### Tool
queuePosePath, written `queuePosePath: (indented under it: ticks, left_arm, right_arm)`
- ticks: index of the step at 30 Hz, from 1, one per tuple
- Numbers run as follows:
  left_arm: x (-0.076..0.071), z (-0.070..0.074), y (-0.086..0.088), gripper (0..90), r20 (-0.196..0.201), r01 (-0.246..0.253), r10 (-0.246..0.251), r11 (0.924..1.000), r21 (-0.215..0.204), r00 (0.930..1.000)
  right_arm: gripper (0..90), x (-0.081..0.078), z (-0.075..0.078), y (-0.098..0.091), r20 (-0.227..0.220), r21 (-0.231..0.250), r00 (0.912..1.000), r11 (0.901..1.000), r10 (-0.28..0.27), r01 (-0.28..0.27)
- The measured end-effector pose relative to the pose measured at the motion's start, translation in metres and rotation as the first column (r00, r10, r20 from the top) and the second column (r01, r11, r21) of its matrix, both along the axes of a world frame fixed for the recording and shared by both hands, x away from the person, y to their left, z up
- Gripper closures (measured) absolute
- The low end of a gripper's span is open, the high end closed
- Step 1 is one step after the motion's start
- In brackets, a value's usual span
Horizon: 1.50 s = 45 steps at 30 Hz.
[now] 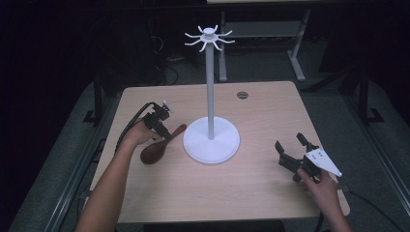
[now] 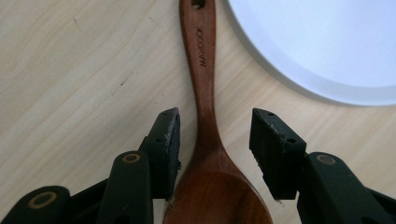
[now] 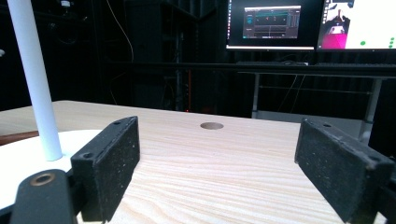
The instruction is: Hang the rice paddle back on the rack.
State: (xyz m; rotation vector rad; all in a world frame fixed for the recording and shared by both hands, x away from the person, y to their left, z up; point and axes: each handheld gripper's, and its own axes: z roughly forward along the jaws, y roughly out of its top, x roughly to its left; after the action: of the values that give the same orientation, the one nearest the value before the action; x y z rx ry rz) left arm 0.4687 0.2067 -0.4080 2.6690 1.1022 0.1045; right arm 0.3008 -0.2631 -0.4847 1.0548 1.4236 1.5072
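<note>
Left gripper, jaws open astride the neck of a wooden spoon lying beside the white stand's base, poised to clamp; right gripper idles open.

Bare table lies open to the left gripper's left; the white stand base crowds its front right, near the spoon. Ahead of the right gripper, wood runs unobstructed; the pole stands front-left.
</note>
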Motion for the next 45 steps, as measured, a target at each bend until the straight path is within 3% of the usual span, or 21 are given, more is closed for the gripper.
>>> queuePosePath:
  ticks: [8,22,28,35,45]
  left_arm:
    - [0.013,-0.007,-0.012,58.2,-0.026,0.006,-0.004,0.9983,0.058,0.9996]
    - [0.018,-0.021,-0.024,62.8,-0.046,0.027,-0.02,0.9894,0.143,0.9987]
    - [0.018,-0.025,-0.026,67.3,-0.063,0.022,-0.013,0.9882,0.152,0.9979]
    - [0.02,-0.025,-0.025,75.5,-0.085,-0.003,0.014,0.9918,0.128,0.9963]
    - [0.02,-0.025,-0.02,78.4,-0.094,-0.017,0.028,0.9936,0.112,0.9952]
  right_arm:
    - [13.3,0.0,0.0,0.0,-0.001,0.002,1.0,1.0,0.001,-0.001]
    - [13.3,0.0,0.0,0.0,0.0,0.003,1.0,1.0,0.002,-0.002]
    - [13.3,0.0,0.0,0.0,0.0,0.003,1.0,1.0,0.002,-0.002]
    - [13.3,0.0,0.0,0.0,0.001,0.001,1.0,1.0,0.001,-0.001]
    - [13.3,0.0,0.0,0.0,0.002,0.001,1.0,1.0,0.001,-0.001]
